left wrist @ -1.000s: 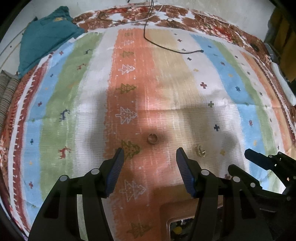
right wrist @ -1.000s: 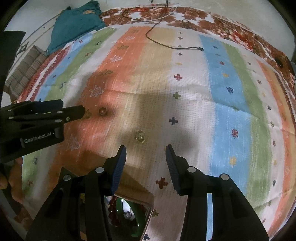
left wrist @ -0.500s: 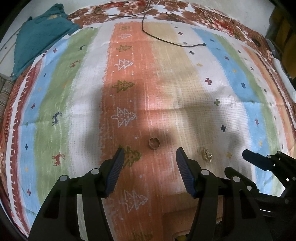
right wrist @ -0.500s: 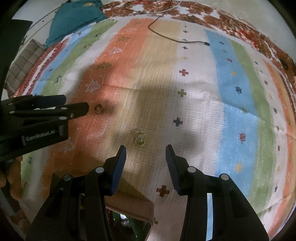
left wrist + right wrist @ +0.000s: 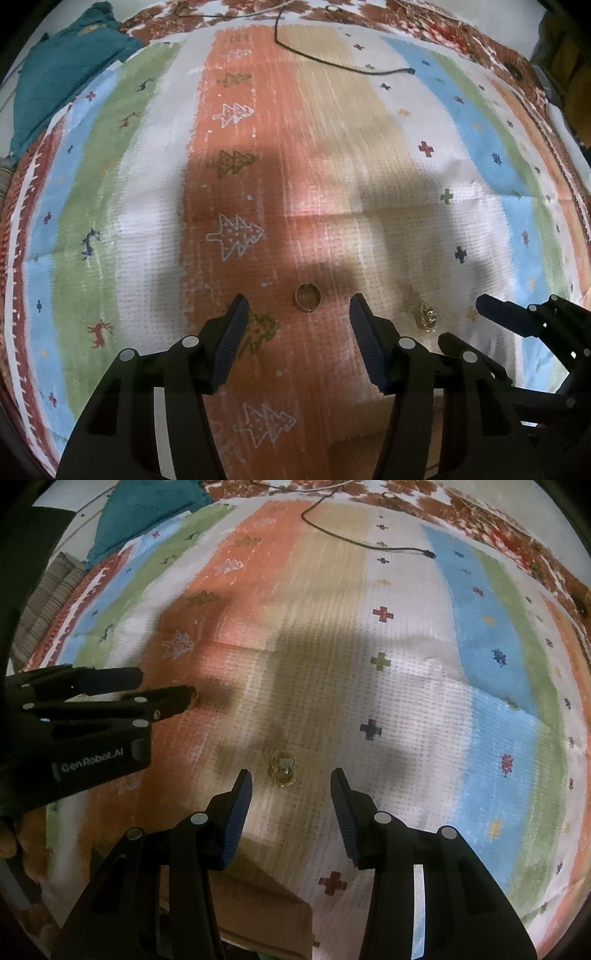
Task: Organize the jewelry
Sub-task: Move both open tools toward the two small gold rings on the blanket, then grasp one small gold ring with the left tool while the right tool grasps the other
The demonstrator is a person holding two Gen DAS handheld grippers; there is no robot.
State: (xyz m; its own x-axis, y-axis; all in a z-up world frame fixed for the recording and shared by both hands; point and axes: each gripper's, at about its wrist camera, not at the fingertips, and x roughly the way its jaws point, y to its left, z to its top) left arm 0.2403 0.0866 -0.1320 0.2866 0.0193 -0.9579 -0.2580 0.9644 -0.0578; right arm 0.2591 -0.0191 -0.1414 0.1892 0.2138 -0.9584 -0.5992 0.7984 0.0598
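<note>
Both your claws have sunk toward the striped woven rug [image 5: 332, 147]; left claw [image 5: 297, 325] gapes empty before the plain gold ring [image 5: 307, 297]; right claw [image 5: 291, 801] likewise before the gold earring pair [image 5: 283, 770]; both grasps seem imminent.

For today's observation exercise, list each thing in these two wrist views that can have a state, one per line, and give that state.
Left gripper: open, empty, pointing down over the ring.
Right gripper: open, empty, pointing down over the earrings.
Ring: lying loose on the orange stripe, untouched.
Earrings: lying together on the cloth, untouched.
Black cable: lying loose, its end plugged into nothing.
Teal cloth: crumpled at the far corner.
</note>
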